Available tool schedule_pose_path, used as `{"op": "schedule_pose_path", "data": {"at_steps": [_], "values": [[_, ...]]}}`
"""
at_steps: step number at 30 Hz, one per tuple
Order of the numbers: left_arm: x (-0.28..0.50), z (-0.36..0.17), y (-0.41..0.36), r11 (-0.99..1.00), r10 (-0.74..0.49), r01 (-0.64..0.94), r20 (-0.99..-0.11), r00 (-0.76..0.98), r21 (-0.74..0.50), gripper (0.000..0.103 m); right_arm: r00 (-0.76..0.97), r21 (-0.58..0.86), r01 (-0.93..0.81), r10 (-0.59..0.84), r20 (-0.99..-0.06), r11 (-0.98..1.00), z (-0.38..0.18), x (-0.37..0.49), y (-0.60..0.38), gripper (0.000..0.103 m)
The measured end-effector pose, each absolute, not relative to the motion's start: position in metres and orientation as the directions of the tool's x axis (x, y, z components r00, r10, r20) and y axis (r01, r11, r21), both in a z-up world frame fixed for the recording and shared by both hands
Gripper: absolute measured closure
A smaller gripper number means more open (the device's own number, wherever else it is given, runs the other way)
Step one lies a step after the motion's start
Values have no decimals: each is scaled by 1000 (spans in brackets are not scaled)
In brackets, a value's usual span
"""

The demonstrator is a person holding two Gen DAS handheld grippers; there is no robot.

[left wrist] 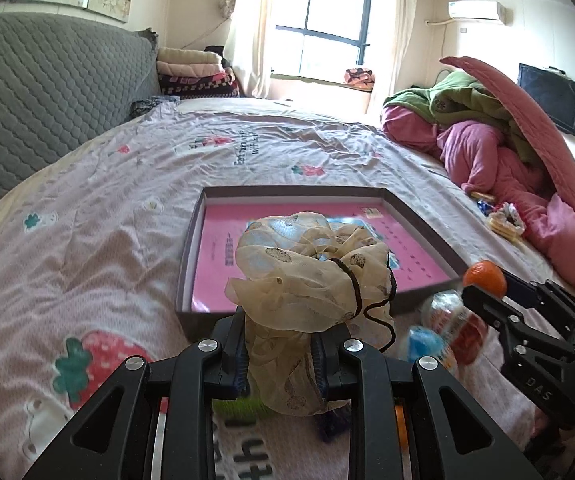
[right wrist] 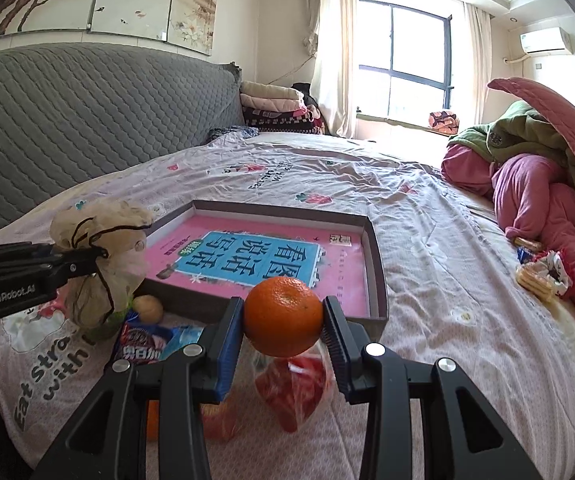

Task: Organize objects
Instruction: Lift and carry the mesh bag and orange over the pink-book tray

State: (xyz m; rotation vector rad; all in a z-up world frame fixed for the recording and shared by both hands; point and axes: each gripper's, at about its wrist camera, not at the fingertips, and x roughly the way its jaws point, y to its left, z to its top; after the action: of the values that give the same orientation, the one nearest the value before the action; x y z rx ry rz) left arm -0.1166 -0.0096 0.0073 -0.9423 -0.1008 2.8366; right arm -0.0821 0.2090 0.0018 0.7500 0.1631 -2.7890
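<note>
Holding two items above the bed, with nothing of the loose pile boxed yet as far as I can see.

- Box [right wrist: 377,248]: shallow, dark, stiff-walled, lying open on the bedsheet [left wrist: 99,216]. Inside I see only a flat pink book [right wrist: 263,256] with a blue title panel. No loose item lies on it.
- Left gripper [left wrist: 279,360]: clamped narrow on a gauze pouch [left wrist: 311,272]. Sheer beige mesh with dark printed spots, soft and crumpled, cinched by a thin black cord. It sits at the box's near edge, off the sheet.
- Right gripper [right wrist: 283,316]: closed on an orange [right wrist: 283,316], pads against both sides. Round, firm, dimpled glossy skin. It hangs just short of the box's near wall.
- Still on the sheet in front of the box: a blue crinkly snack packet [right wrist: 143,340]; a clear film bag with red contents [right wrist: 291,392]; a small pale round fruit [right wrist: 148,307]; something green beneath the pouch, too hidden to name; more orange and reddish shapes under the right gripper, too blurred to name.
- Far side, beside the pink quilt [right wrist: 539,208]: wrapped biscuits [right wrist: 535,280] and a patterned scrap, well apart from the box.

I judge the task early: both held items need setting into the box, then the rest.
</note>
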Motion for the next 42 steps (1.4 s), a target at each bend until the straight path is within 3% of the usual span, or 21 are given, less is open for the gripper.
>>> {"op": "schedule_pose_path", "data": {"at_steps": [13,42], "values": [[-160,4,-16,-989,147,-100,-606,-782,-111,77,-838,-63,270,-202,-507,-961,5,-126,215,63],[-224,-33,-25,-992,123,-58,-695,-708,-116,77,-739,-20,298,-218,-637,-954,-25,-196,226,63]]}}
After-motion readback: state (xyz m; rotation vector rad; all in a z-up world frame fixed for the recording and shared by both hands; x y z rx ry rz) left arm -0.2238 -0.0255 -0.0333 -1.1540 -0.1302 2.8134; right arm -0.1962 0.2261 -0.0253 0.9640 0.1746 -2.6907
